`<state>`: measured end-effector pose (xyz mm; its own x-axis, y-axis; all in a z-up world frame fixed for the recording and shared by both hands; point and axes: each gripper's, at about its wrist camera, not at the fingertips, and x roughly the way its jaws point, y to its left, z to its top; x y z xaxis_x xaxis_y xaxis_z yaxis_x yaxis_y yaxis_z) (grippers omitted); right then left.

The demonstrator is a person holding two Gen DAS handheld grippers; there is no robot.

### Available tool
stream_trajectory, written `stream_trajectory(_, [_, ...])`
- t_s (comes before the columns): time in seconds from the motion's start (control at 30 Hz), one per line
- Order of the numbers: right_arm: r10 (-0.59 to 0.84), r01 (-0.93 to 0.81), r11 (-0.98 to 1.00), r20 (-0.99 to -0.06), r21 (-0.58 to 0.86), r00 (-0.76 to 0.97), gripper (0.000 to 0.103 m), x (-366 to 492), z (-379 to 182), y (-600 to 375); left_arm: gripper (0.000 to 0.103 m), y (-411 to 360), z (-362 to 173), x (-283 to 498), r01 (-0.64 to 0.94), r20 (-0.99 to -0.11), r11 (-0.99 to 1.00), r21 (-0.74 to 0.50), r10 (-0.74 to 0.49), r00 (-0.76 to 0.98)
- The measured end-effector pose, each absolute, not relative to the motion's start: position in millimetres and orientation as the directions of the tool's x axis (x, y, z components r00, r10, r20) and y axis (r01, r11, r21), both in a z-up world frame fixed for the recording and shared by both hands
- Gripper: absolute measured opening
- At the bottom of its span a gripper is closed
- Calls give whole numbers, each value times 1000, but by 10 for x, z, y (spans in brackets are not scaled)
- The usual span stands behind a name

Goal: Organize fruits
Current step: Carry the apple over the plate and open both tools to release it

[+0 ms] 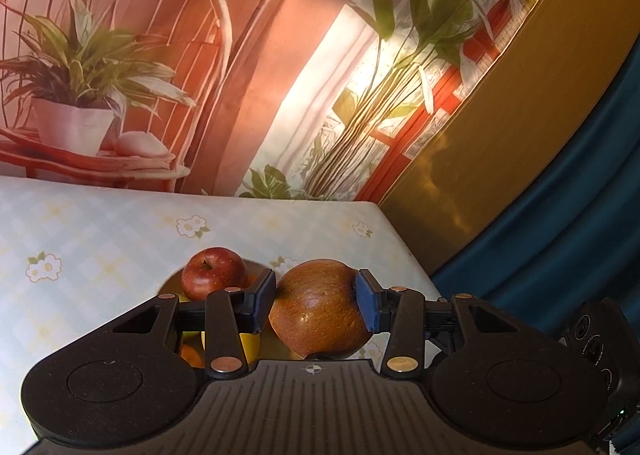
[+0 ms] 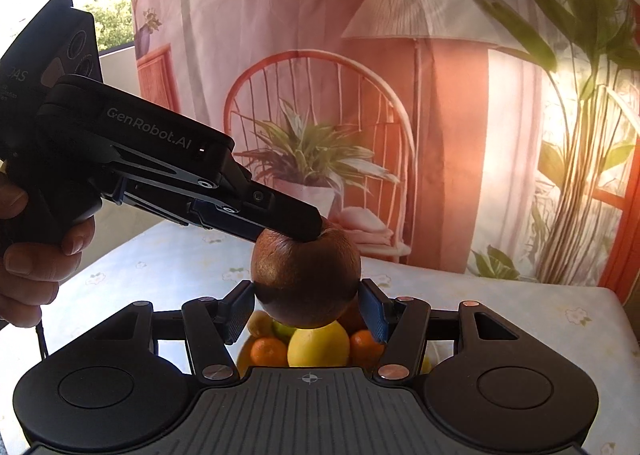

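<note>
A russet-brown round fruit (image 1: 320, 311) hangs above the table with my left gripper (image 1: 316, 293) shut on its two sides. In the right wrist view the same fruit (image 2: 306, 283) sits between the pads of my right gripper (image 2: 308, 309), which look pressed on its lower flanks. The left gripper (image 2: 312, 233) reaches in from the left onto its top. Below it lies a dish (image 1: 170, 285) of fruit. A red apple (image 1: 214, 269), a large yellow fruit (image 2: 318, 343) and oranges (image 2: 268, 351) are among them.
The table carries a pale flowered cloth (image 1: 100, 235), and its far right corner (image 1: 400, 231) drops off beside a blue curtain (image 1: 560, 235). A printed backdrop (image 2: 400, 115) hangs behind the table. A person's hand (image 2: 32, 263) holds the left gripper's handle.
</note>
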<state>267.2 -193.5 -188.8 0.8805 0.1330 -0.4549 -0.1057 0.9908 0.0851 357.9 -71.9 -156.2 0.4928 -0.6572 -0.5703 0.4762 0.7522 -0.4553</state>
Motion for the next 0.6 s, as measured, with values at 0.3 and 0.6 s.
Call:
stream_trajectory(0.3, [121, -34, 984, -526, 172, 842, 53, 2757, -2355, -2281, 44, -1104, -1938, 3770, 471, -662, 788, -397, -601, 447])
stream_trajectory(0.6, [128, -3, 975, -551, 222, 825, 54, 2829, -2633, -2318, 39, -1157, -2104, 3871, 440, -712, 820, -367, -552, 434])
